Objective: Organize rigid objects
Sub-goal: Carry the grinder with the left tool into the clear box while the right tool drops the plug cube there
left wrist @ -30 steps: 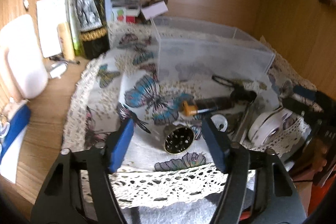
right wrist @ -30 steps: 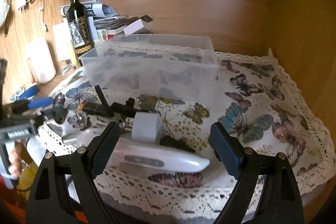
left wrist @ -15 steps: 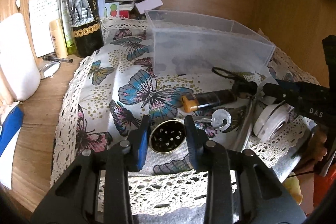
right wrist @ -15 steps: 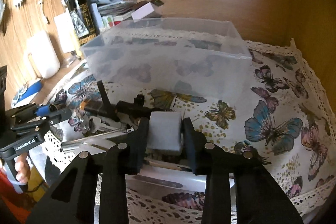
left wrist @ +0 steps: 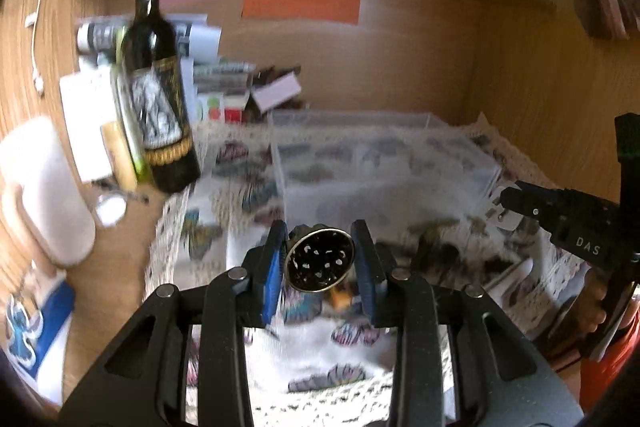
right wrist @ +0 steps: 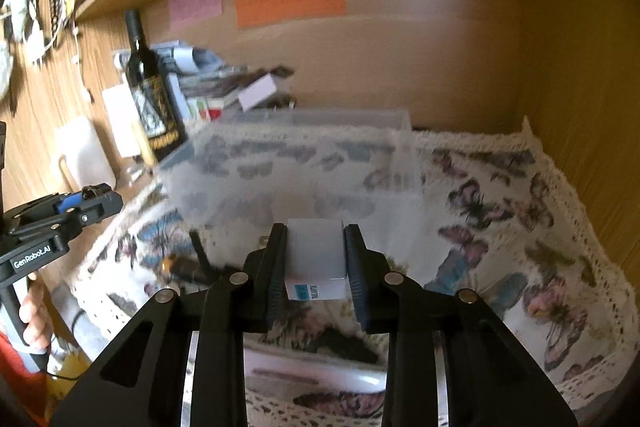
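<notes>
My left gripper is shut on a round black metal grinder with a perforated face and holds it above the butterfly cloth, just in front of the clear plastic box. My right gripper is shut on a white plug block with a blue label and holds it in front of the same clear plastic box. Other loose items lie blurred on the cloth. Each gripper shows in the other's view: the right, the left.
A dark wine bottle stands at the back left with papers and small boxes behind it. A white jug stands at the left. Wooden walls close the back and right. A shelf runs overhead.
Both grippers have closed on their items and lifted them off the cloth toward the clear box. The views now tilt upward and are blurred by motion.
</notes>
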`<state>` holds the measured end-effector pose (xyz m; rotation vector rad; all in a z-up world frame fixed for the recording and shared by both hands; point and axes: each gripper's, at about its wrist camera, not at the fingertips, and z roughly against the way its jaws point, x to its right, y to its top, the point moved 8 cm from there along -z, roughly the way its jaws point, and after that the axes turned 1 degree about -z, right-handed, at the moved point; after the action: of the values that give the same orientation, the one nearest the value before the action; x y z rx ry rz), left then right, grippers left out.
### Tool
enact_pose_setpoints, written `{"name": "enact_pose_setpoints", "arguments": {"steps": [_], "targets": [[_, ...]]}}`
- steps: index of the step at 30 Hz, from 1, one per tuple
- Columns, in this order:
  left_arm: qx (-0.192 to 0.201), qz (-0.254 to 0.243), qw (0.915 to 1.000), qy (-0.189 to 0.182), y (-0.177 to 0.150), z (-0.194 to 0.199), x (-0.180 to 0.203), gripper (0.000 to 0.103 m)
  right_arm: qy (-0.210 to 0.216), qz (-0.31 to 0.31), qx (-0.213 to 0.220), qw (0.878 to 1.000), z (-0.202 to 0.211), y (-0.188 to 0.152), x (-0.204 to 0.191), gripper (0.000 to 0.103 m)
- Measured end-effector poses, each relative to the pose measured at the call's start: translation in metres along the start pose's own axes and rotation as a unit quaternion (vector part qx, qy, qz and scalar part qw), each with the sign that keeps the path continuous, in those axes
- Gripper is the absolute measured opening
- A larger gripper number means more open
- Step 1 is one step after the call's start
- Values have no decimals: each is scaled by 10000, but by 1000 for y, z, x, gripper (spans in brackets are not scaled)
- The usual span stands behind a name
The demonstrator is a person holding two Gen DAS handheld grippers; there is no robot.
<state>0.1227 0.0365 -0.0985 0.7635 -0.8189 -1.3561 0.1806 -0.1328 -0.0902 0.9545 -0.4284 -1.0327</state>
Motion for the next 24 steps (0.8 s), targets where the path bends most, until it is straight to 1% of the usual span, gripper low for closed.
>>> {"name": "enact_pose_setpoints", "arguments": {"steps": [4,10,15,20,24], "targets": [[157,-73,9998,13,23,-2,1,32,-59,37,250,9997,6,21,1,26],[176,-84,9998,-22,51,-16,1,32,-145,175,518,9984,4,56,2,26],[99,-115,9999,-38,69,-34,3,32,-163,220,617,9977,-6,80,3,26],[4,-246,9997,60,81,-55,6,32,-180,256,513,9982,-26,93,5,26],[-207,-328,9992,55,83,-78,10,32,-179,294,273,9990,-49,91,7,26]]}}
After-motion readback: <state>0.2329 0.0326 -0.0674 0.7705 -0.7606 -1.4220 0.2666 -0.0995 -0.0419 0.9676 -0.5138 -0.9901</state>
